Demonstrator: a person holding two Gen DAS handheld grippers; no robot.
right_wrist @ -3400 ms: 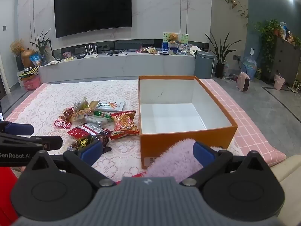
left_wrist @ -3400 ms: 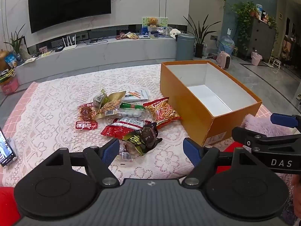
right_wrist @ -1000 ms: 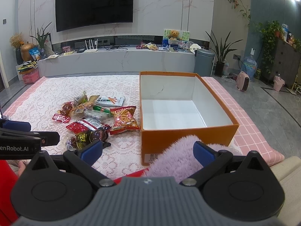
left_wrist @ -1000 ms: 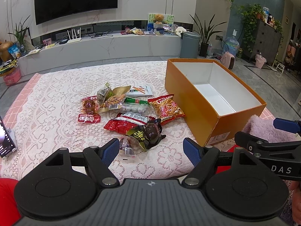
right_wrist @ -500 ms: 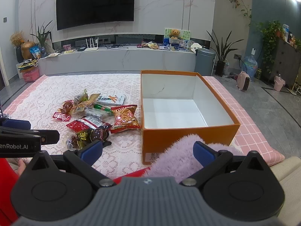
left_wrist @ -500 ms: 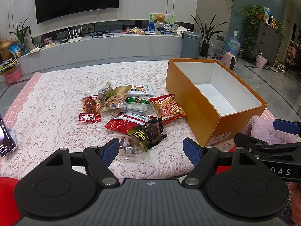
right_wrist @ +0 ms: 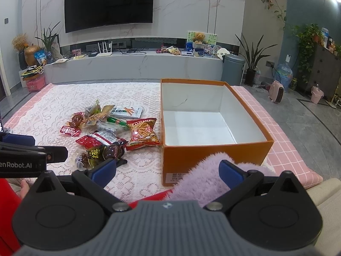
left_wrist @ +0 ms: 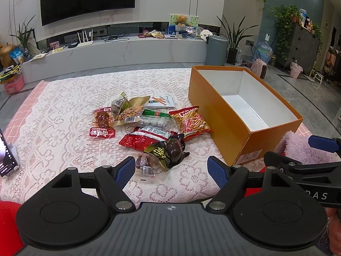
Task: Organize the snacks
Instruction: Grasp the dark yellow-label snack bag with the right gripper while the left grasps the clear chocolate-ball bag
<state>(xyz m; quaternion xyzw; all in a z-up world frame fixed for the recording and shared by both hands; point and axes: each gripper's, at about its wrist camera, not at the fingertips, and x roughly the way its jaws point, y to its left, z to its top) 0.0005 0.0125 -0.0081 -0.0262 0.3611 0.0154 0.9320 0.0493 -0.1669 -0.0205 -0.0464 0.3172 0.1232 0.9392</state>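
A heap of several snack packets (left_wrist: 147, 125) lies on the lace tablecloth (left_wrist: 64, 140), left of an open orange box (left_wrist: 226, 115) with a bare white inside. Nearest me is a dark packet with yellow lettering (left_wrist: 168, 149); behind it lie a red packet (left_wrist: 147, 137) and an orange stick-snack bag (left_wrist: 191, 122). My left gripper (left_wrist: 172, 169) hangs open over the near table edge, just short of the dark packet, nothing between its blue pads. My right gripper (right_wrist: 167, 169) is open too, in front of the orange box (right_wrist: 213, 149), with the snack heap (right_wrist: 110, 128) to its left.
A fuzzy lilac cushion (right_wrist: 202, 181) lies by the box's near corner, partly between the right fingers. A phone (left_wrist: 6, 157) stands at the table's left edge. The other gripper's arm shows at the side of each view. A TV bench (left_wrist: 119, 51) and bin (left_wrist: 216, 48) stand behind.
Compared with the oldest frames both views have shifted slightly, the snacks and box sitting a little farther off. Over the last second nothing has moved, and both grippers stay open.
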